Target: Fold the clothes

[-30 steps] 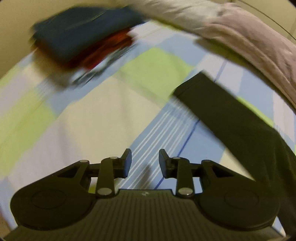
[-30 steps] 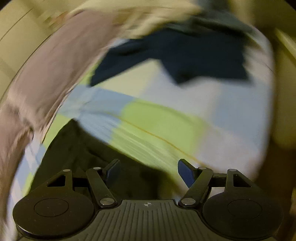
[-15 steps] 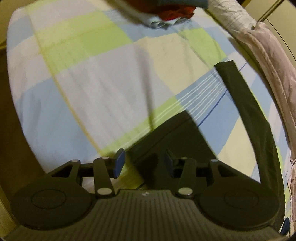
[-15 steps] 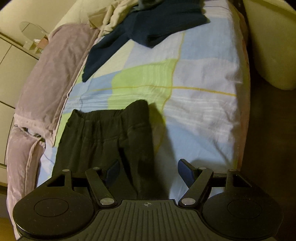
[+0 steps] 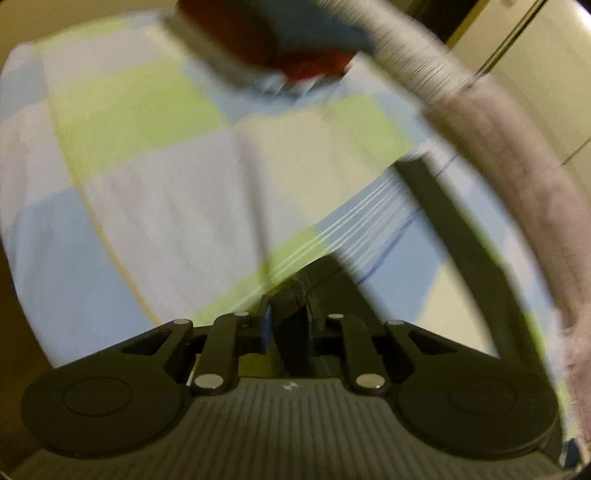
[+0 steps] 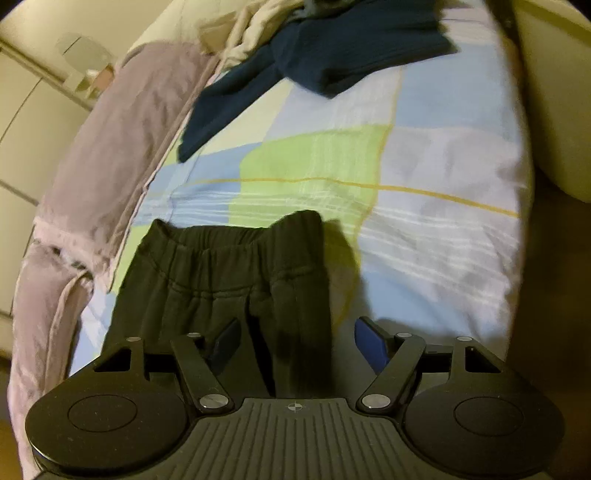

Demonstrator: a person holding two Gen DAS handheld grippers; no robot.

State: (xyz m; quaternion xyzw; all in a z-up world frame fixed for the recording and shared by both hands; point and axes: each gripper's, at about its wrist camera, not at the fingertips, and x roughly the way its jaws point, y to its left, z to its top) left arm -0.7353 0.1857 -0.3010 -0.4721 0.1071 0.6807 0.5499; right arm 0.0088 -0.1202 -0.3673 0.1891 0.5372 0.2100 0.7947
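Left wrist view, blurred by motion: the left gripper (image 5: 287,325) had its jaws drawn close together, pinching a bunched fold of the black trousers (image 5: 458,236) at the near edge of the bed. One trouser leg ran away from the jaws toward the upper right, lying flat on the checked bedsheet (image 5: 155,206) of green, blue and pale squares. A folded pile (image 5: 266,33) of dark blue and red clothes lay at the far end of the sheet; a mauve quilt (image 5: 517,155) bordered the right side.

Right wrist view: the right gripper (image 6: 295,343) stood with jaws spread wide, holding nothing, its fingers on either side of the trousers' right edge. The black trousers (image 6: 221,266) lay on the bedsheet (image 6: 436,177) with the elastic waistband farthest from the camera. A navy garment (image 6: 332,55) lay crumpled beyond them, well apart, with the quilt (image 6: 122,140) along the left.
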